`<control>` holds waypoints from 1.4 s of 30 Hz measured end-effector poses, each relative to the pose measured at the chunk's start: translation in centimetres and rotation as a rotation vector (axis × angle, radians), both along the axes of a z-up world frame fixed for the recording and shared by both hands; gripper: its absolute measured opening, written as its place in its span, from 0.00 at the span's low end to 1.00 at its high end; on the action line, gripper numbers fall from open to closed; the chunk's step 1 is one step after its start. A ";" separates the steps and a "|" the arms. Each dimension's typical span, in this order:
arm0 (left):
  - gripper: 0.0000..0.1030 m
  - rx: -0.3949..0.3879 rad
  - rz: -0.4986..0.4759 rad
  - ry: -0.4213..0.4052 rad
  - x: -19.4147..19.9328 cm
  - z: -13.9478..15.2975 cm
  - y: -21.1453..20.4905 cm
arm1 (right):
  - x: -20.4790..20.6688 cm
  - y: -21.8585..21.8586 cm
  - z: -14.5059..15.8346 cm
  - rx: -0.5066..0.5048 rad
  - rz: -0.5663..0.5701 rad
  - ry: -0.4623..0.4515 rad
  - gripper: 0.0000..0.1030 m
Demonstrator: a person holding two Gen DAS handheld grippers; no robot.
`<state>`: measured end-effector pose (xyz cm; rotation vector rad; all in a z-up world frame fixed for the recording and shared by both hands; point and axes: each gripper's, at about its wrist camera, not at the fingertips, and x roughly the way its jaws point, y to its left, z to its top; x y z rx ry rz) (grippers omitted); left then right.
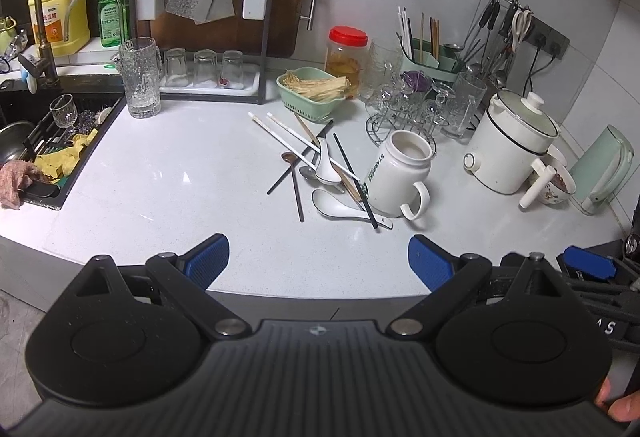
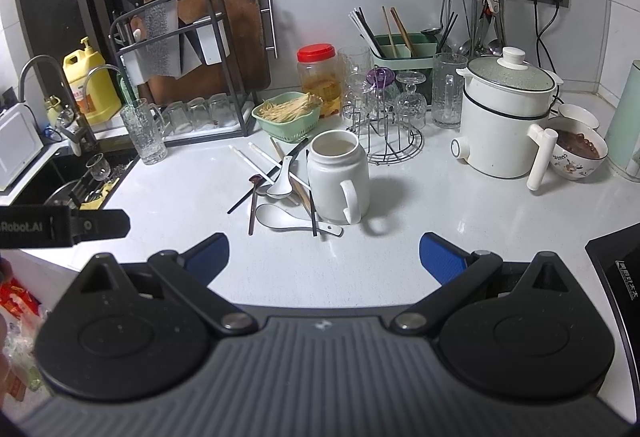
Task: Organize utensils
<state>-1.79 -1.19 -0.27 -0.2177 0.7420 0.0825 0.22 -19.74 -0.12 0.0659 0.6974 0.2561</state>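
White countertop (image 2: 460,221), holding at centre one white handled mug (image 2: 338,177), upright and mouth open, handle toward the camera. Loose utensils just left of and touching the mug: two white ceramic spoons (image 2: 280,217), crossed black and white chopsticks (image 2: 256,161), one dark-handled spoon (image 2: 253,205). Left gripper (image 1: 318,261) and right gripper (image 2: 324,257): both above the near counter edge, jaws spread wide, holding nothing.

White ceramic mug (image 2: 338,177) with green lettering; white ceramic spoons (image 2: 280,217); black chopsticks (image 1: 354,179); pale green plastic basket (image 2: 288,119); red-lidded clear jar (image 2: 318,75); speckled white surface (image 2: 440,205); blue-padded tongs (image 2: 324,255).
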 end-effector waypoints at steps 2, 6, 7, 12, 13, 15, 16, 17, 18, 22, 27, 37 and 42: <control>0.95 0.009 0.009 -0.004 -0.1 0.1 -0.2 | -0.2 -0.1 0.0 0.002 0.005 0.001 1.00; 0.95 0.059 0.020 -0.001 -0.2 0.1 -0.8 | -0.5 -0.5 -0.2 0.007 0.015 0.009 1.00; 0.95 0.050 0.020 0.005 -0.3 0.0 -0.9 | -0.5 -0.5 -0.2 0.010 0.018 0.012 1.00; 0.95 0.042 0.024 0.021 -0.6 -0.3 -1.3 | -0.7 -0.9 0.0 0.026 0.026 0.008 1.00; 0.95 0.039 0.024 0.025 -0.6 -0.4 -1.3 | -0.7 -1.0 0.1 0.027 0.026 0.005 1.00; 0.95 0.032 0.022 0.028 -0.7 -0.3 -1.5 | -0.8 -1.2 0.2 0.027 0.030 0.003 1.00; 0.95 0.032 0.019 0.028 -0.8 -0.3 -1.5 | -0.8 -1.2 0.2 0.028 0.032 0.004 1.00; 0.95 0.035 0.016 0.028 -0.8 -0.2 -1.6 | -0.9 -1.3 0.2 0.030 0.032 0.004 1.00; 0.95 0.039 0.012 0.028 -0.9 -0.2 -1.7 | -1.0 -1.4 0.2 0.031 0.032 0.003 1.00; 0.95 0.038 -0.005 0.045 -0.8 -0.6 -2.0 | -1.3 -1.6 0.1 0.032 0.026 -0.002 1.00; 0.95 0.043 -0.026 0.058 -0.5 -0.9 -2.3 | -1.7 -1.9 -0.1 0.049 0.001 -0.008 1.00; 0.95 0.015 -0.026 0.083 0.3 -1.3 -1.9 | -2.1 -1.6 -0.2 0.026 0.014 -0.017 1.00; 0.95 0.034 -0.022 0.093 0.9 -1.5 -1.5 | -2.1 -1.3 -0.4 0.020 0.012 -0.024 1.00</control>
